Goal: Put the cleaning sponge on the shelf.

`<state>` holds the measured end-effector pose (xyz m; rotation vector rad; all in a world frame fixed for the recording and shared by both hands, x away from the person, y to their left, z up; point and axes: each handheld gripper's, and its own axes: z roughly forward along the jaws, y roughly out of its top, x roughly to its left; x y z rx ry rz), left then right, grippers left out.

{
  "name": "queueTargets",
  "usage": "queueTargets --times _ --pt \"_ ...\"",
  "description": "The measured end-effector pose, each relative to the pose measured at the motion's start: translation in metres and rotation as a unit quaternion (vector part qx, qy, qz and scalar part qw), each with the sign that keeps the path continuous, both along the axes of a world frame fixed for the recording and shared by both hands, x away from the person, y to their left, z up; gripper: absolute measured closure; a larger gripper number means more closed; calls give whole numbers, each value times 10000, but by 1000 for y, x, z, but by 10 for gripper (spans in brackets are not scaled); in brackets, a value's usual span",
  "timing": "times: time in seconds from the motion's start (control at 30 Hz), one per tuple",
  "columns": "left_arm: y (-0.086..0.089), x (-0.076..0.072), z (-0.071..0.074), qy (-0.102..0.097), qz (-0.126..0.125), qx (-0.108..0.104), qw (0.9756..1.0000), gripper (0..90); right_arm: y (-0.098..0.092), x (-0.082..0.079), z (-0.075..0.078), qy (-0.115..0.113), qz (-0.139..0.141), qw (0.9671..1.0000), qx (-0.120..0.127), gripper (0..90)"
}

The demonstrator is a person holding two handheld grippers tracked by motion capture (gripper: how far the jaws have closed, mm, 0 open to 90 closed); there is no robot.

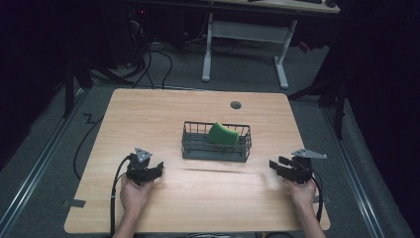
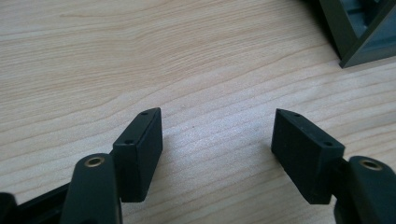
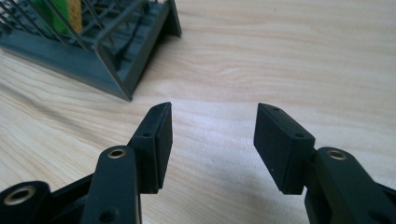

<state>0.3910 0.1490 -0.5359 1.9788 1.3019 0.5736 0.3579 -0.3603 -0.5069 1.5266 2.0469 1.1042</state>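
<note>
A dark wire basket [image 1: 216, 151] stands in the middle of the wooden table [image 1: 148, 114], and a green sponge [image 1: 222, 134] leans inside it. My left gripper [image 1: 157, 169] rests low on the table to the basket's front left, jaws open over bare wood [image 2: 217, 130]; the basket's corner [image 2: 359, 32] shows at the upper right of its view. My right gripper [image 1: 276, 166] sits to the basket's front right, open with nothing between its fingers [image 3: 212, 126]. In the right gripper view the basket [image 3: 93, 56] lies at the upper left with the sponge [image 3: 60, 16] behind its wires.
A round grommet hole [image 1: 236, 105] sits near the table's far edge. Beyond the table stands a white desk frame [image 1: 245, 44] on a grey floor with cables. Bare wood lies between the two grippers in front of the basket.
</note>
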Motion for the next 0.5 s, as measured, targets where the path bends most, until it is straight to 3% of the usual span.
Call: queueTargets --times 0.2,0.5 --pt "0 0 0 0 -1 2 10000 343 1 0 -16 43 -139 9998 -117 458" --pt "0 0 0 2 -5 2 10000 344 13 -1 -23 -8 -165 9969 -775 407"
